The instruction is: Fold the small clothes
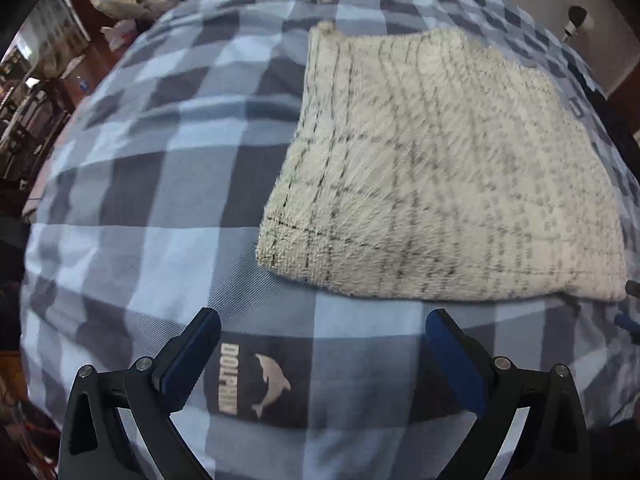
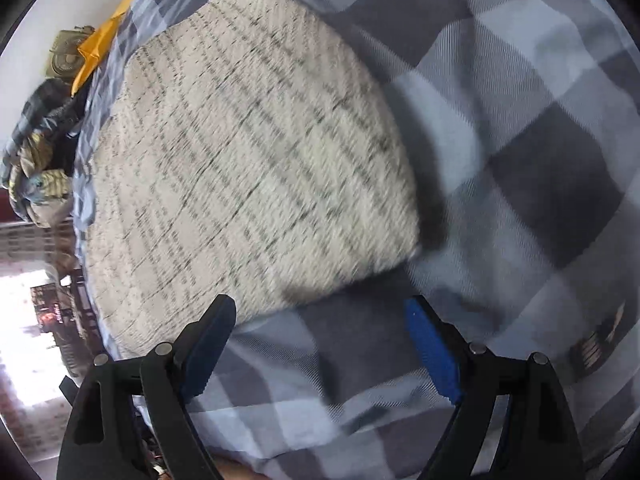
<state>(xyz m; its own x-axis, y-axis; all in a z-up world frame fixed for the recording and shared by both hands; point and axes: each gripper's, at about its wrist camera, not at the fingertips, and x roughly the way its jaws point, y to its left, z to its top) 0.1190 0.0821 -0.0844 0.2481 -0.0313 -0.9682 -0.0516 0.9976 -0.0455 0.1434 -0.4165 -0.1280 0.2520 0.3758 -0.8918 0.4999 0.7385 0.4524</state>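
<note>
Folded cloth [image 1: 440,184] — cream, fuzzy, crossed by thin dark dotted lines — lies flat on a bed whose checked sheet [image 1: 140,200] shows grey, pale-blue and white squares. In the left wrist view the cloth occupies the right-hand part of the bed surface, one rolled corner at its far edge; its near folded edge lies just beyond the fingertips. A dark square on the sheet bearing a dolphin print [image 1: 272,384] and lettering sits between the fingers. The left gripper [image 1: 323,326] is released: its blue-padded fingers stand wide apart above the sheet, grasping nothing. In the right wrist view the same cloth [image 2: 248,168] fills the upper left, its near corner reaching between the fingertips. The right gripper [image 2: 320,312] is likewise spread wide and empty, pads clear of the cloth. Past the far edge of the bed lie a yellow item [image 2: 100,52] and a heap of clothes [image 2: 36,160] — details blurred.
</note>
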